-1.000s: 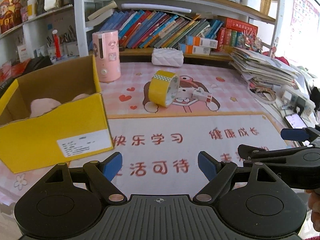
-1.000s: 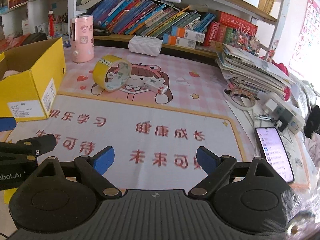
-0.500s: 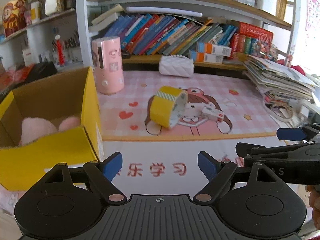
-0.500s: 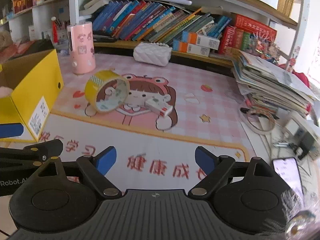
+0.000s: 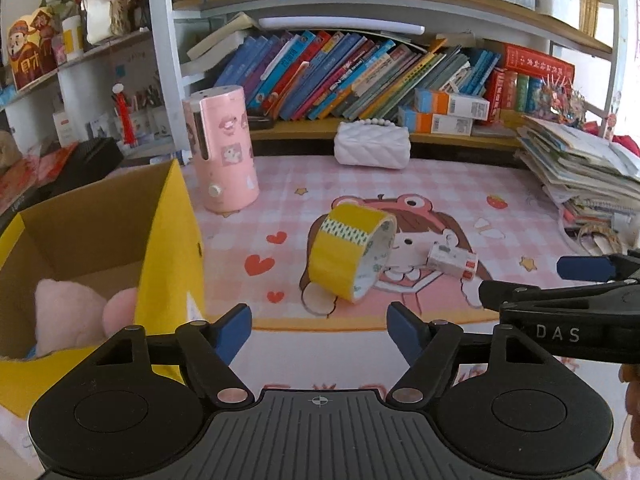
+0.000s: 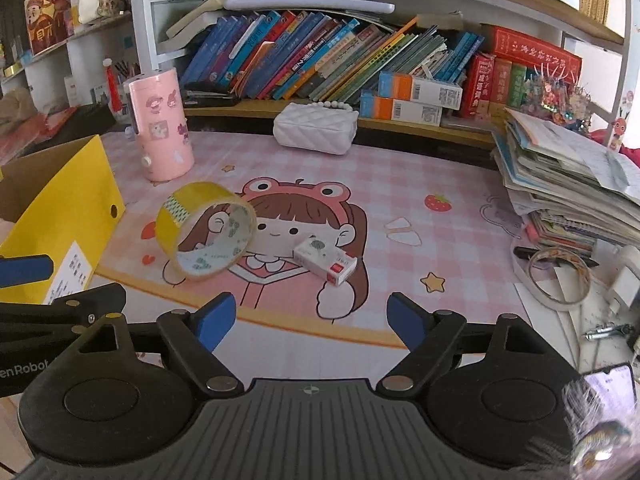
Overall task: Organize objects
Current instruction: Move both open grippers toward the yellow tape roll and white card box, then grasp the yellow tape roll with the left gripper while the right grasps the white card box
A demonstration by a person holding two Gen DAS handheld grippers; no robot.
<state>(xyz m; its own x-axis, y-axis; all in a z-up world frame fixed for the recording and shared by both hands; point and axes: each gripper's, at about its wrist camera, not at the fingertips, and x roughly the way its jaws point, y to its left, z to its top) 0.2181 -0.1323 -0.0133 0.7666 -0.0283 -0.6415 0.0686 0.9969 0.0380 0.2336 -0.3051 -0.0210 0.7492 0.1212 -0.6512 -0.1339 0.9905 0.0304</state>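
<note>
Both tongs are open and empty, their jaws having just been closing a little. The tape roll (image 5: 352,254) stands ahead of the left tongs (image 5: 319,326); the small box (image 6: 325,260) lies ahead of the right tongs (image 6: 311,319) (both untouched). Approach straight, squeeze only once the jaws straddle each thing, I think.

Bench (image 6: 400,184) covered by a pink checked cartoon mat. On it: yellow tape roll (image 6: 206,230) standing on edge near the middle; small white box (image 6: 325,261) lying just to its right; open yellow carton (image 5: 100,256) at left; pink cylindrical container (image 5: 222,148) upright behind the carton; white quilted pouch (image 6: 316,128) at the back; stack of papers (image 6: 568,184) at right, with a phone (image 6: 610,388) nearer the front
</note>
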